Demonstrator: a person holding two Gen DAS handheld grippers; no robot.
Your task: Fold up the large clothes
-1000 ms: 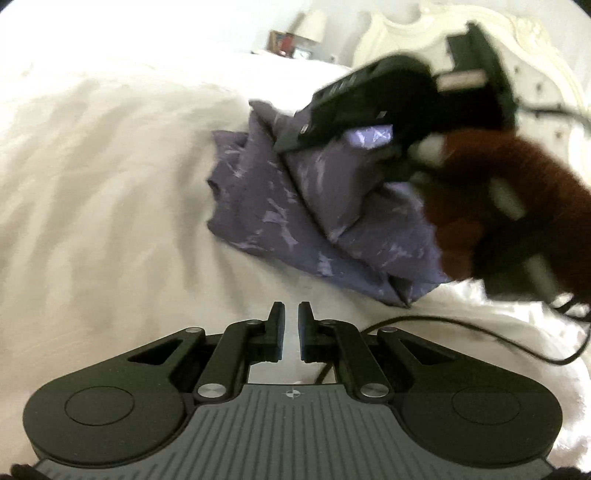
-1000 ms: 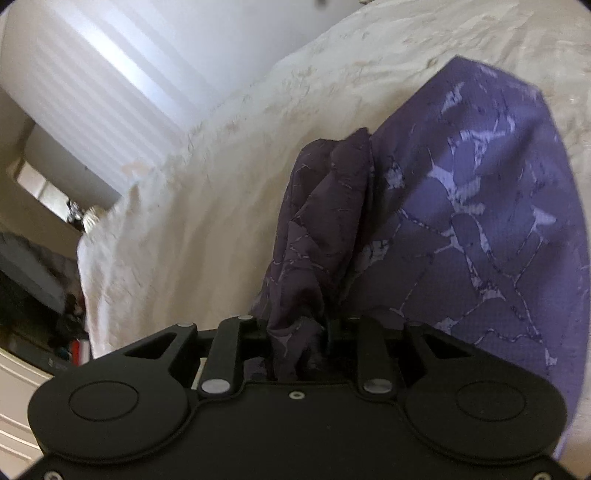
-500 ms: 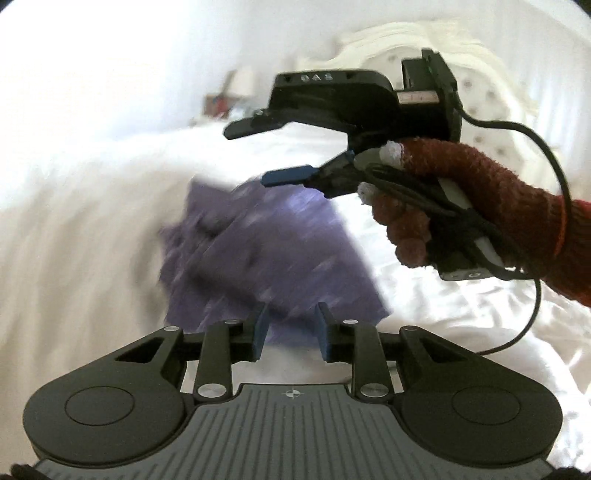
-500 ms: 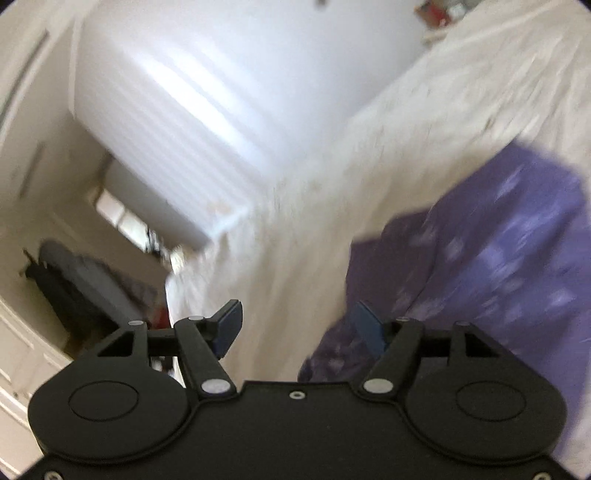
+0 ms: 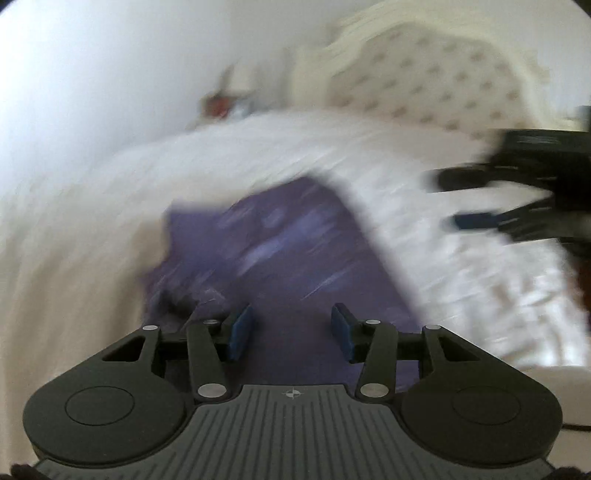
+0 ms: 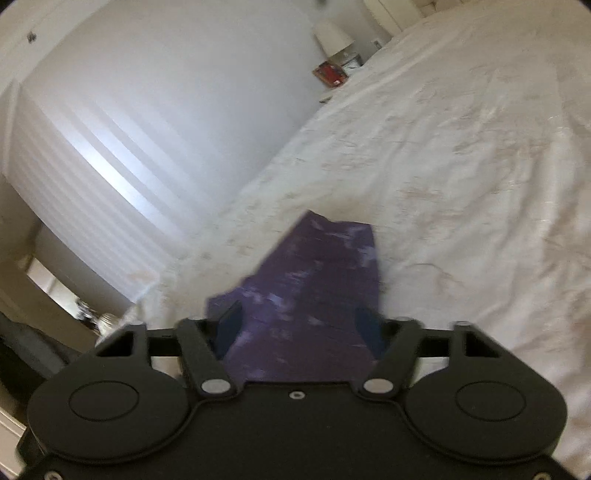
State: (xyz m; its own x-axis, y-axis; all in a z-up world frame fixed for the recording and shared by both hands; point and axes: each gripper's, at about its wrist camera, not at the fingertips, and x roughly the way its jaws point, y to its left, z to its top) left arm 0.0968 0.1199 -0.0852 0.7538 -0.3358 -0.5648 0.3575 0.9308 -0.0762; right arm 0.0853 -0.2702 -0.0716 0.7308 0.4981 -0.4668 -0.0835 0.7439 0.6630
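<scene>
Surface: white bedspread [image 6: 461, 177], wrinkled, covering the whole working area; nothing else on it near the grippers.
Left gripper [image 5: 291, 328]: fingers apart, blue pads [image 5: 238, 330] clear of cloth, nothing held; poised low over the near edge of the garment.
Right gripper [image 6: 301, 326]: fingers apart, nothing clamped; cloth visible between and beyond the pads, contact not determinable. Also seen from the left view at far right [image 5: 458, 201], blurred, off the garment's right side.
Garment: purple patterned garment [image 5: 280, 251], lying on the bedspread as a compact, roughly rectangular bundle; left edge [image 5: 162, 291] bunched, right edge straighter. Heavy motion blur in the left view; layer count not determinable.
Step in hand (judged): release after a fold, repositioning for a further fold or tidy.
Method advice: seat each pad pair on a corner of the same edge, catch all layers, lift evenly, carry over and lay edge to edge; smooth the bunched left side first.
Risk (judged): one-layer pinch, causing the bundle to open.
Far field: tufted headboard [image 5: 424, 77]; bedside lamp [image 6: 332, 35] and small red item [image 6: 330, 74]; pale wall.
</scene>
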